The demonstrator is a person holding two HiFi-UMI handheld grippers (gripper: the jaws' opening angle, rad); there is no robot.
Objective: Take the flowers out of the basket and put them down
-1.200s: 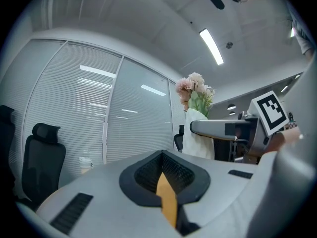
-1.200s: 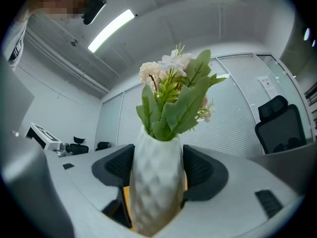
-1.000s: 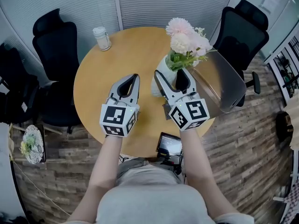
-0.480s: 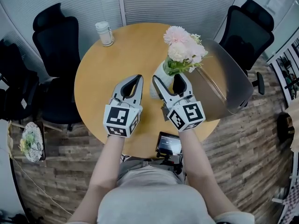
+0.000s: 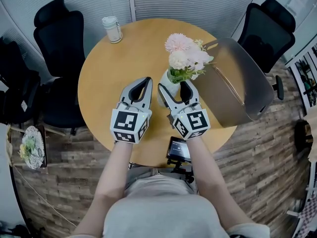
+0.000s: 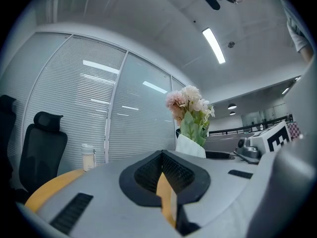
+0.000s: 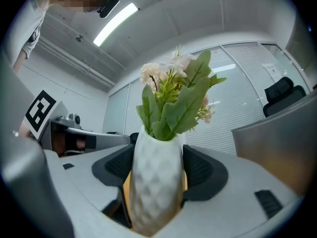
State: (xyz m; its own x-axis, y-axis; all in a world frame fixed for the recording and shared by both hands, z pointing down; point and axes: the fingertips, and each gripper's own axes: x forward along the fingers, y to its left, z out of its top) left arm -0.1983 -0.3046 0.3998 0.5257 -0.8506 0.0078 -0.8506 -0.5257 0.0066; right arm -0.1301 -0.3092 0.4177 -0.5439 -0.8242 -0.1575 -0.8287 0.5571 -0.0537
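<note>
A white vase [image 5: 168,78] of pink and cream flowers [image 5: 184,53] is pictured gripped in the right claw [image 5: 172,87] over a round wooden table [image 5: 124,58]. It is already clear of the grey basket [image 5: 237,78], which stands just beside it on the right. The claw's jaws are spread wide around the vase's belly, and both dark pads are seen pressed to its dimpled sides. The left claw [image 5: 145,81] is held near the vase's other side with its tips together and nothing between them.

The setting-down is judged to be the step in hand. Whether the base is already on the wood cannot be told from any view.

The vase is best kept upright, since the blooms are carried high above a narrow neck and lean toward the basket. A spot of bare wood should be chosen, away from the near table edge and well short of the basket's rim. The grip should be released only once the base is felt to sit flat. The jaws should then be parted evenly and the claw drawn straight back toward the person, so that neither pad drags the vase over. The left claw could be brought in to steady the vase, if that is needed. The lidded jar [image 5: 112,29] at the far edge is well out of the way.
</note>
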